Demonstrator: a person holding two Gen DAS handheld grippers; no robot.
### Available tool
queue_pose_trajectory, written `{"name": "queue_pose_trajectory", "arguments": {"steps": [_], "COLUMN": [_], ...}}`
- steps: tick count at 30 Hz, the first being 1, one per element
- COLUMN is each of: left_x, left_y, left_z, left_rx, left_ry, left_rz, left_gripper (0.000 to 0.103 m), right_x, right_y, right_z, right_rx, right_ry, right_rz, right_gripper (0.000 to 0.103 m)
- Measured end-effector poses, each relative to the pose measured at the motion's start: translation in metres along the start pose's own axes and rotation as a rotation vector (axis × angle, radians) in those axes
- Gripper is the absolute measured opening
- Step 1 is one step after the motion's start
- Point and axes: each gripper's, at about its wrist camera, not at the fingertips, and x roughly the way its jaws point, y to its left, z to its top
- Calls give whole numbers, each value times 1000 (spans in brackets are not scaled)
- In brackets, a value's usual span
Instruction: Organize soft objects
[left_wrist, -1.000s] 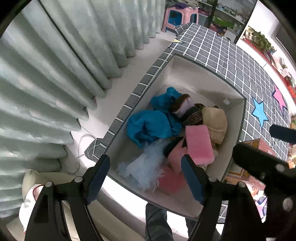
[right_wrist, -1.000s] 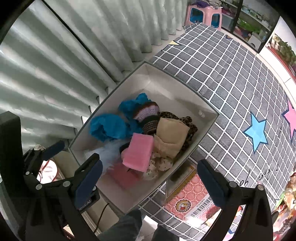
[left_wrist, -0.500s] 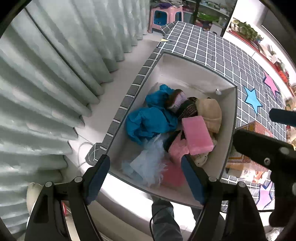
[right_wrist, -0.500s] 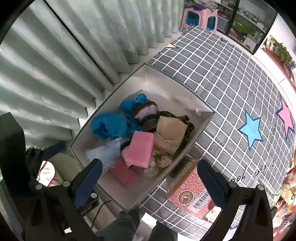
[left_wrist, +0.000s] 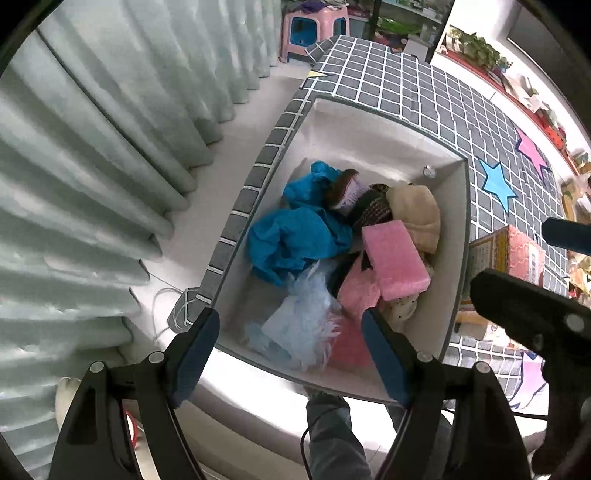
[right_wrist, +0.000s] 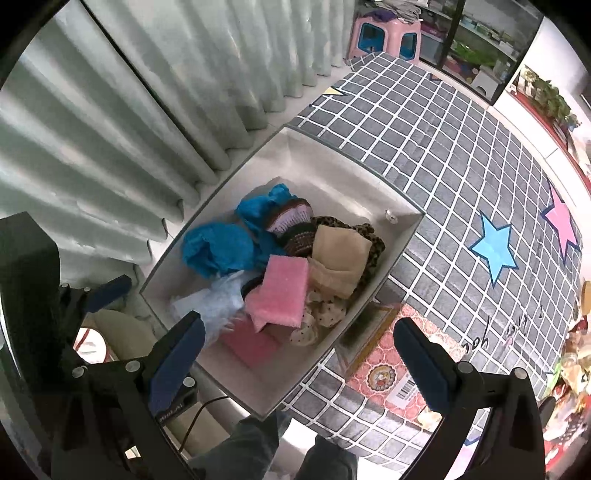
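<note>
A white open box (left_wrist: 369, 147) (right_wrist: 343, 173) sits on the floor, holding several soft things. Among them are a pink sponge (left_wrist: 395, 260) (right_wrist: 282, 291), crumpled blue cloth (left_wrist: 295, 240) (right_wrist: 218, 249), a tan cloth (left_wrist: 419, 212) (right_wrist: 338, 254), a pale blue feathery piece (left_wrist: 304, 325) (right_wrist: 218, 302) and a knitted brown and pink item (left_wrist: 349, 190) (right_wrist: 291, 218). Both grippers hang high above the box, pointing down. My left gripper (left_wrist: 290, 336) is open and empty over the box's near end. My right gripper (right_wrist: 295, 345) is open and empty over the box's near right corner.
A grey checked mat (right_wrist: 443, 155) with blue and pink stars lies under and right of the box. A red patterned carton (right_wrist: 388, 365) lies beside the box. Curtains (left_wrist: 92, 147) hang at the left. A pink stool (right_wrist: 384, 35) stands far back. A person's trouser legs (right_wrist: 258, 443) show below.
Both views have drifted a little and the left one has rolled slightly, so the box sits further right in it. Both grippers stay open. Nothing in the box has moved.
</note>
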Motion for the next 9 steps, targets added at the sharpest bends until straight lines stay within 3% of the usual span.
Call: {"name": "queue_pose_trajectory", "arguments": {"steps": [6,9], "left_x": [1,-7], "left_y": [-3,-4], "left_z": [0,1], "left_rx": [-6,-13], "left_ry": [14,-44], "left_rz": [25,38], "left_gripper": [82,82], "right_x": [1,-2], "right_y": [0,-2], "right_z": [-3,-3], "right_rx": [-13,-26], "right_ry": [2,-4], "right_rz": [3,21], "right_gripper": [103,103]}}
